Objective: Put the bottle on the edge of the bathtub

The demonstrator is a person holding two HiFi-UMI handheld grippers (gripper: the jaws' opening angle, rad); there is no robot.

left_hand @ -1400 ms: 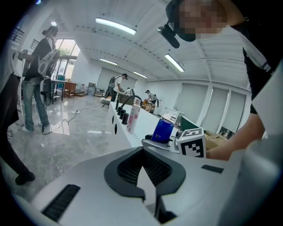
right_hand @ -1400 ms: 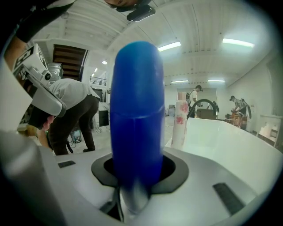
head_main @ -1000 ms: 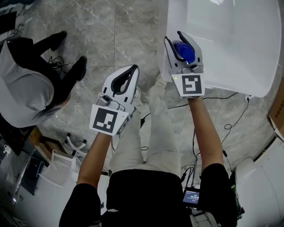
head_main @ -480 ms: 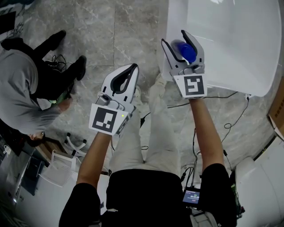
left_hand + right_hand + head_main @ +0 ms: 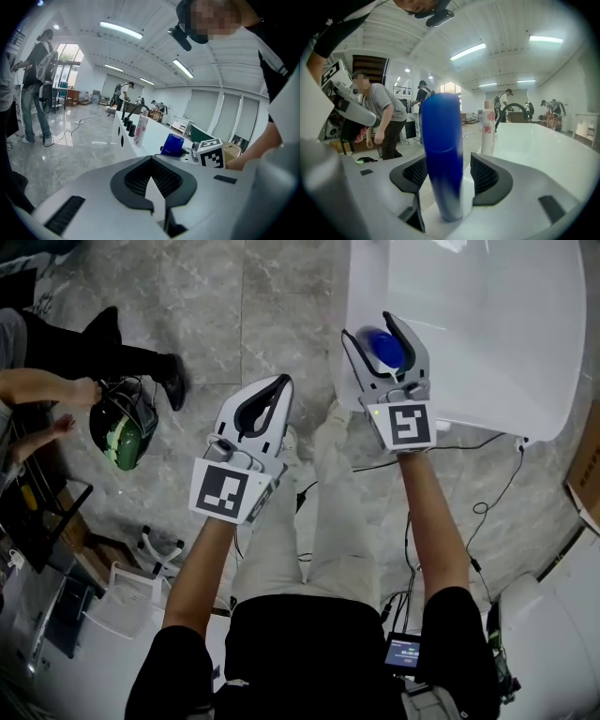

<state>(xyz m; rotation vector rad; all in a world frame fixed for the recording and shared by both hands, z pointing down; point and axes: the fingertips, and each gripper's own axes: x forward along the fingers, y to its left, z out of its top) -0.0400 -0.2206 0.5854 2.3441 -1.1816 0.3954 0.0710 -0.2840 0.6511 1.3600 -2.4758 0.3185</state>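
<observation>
The right gripper (image 5: pixel 369 324) had just been opening its jaws and stood released, with the tall blue plastic bottle (image 5: pixel 384 347) between them but no longer clamped. In the right gripper view, a gap showed between the bottle and the pad on its right. The pad on its left sat just beside it, and whether that one touched could not be told. The bottle's long axis rose upright, crossing the line of the jaws, and its base seemed to rest on the rim of the white bathtub (image 5: pixel 367 277), deep in the claw's throat. The next move probably called for a straight pull back along the jaws, since any sideways drift might knock the bottle over. The right claw was the nearer one. The left gripper (image 5: pixel 283 382) hung well off to the side, jaws clenched together on nothing. By count there were one blue bottle, one white bottle with pink print (image 5: pixel 488 131) farther along the rim beyond the claw, one bathtub and two grippers
</observation>
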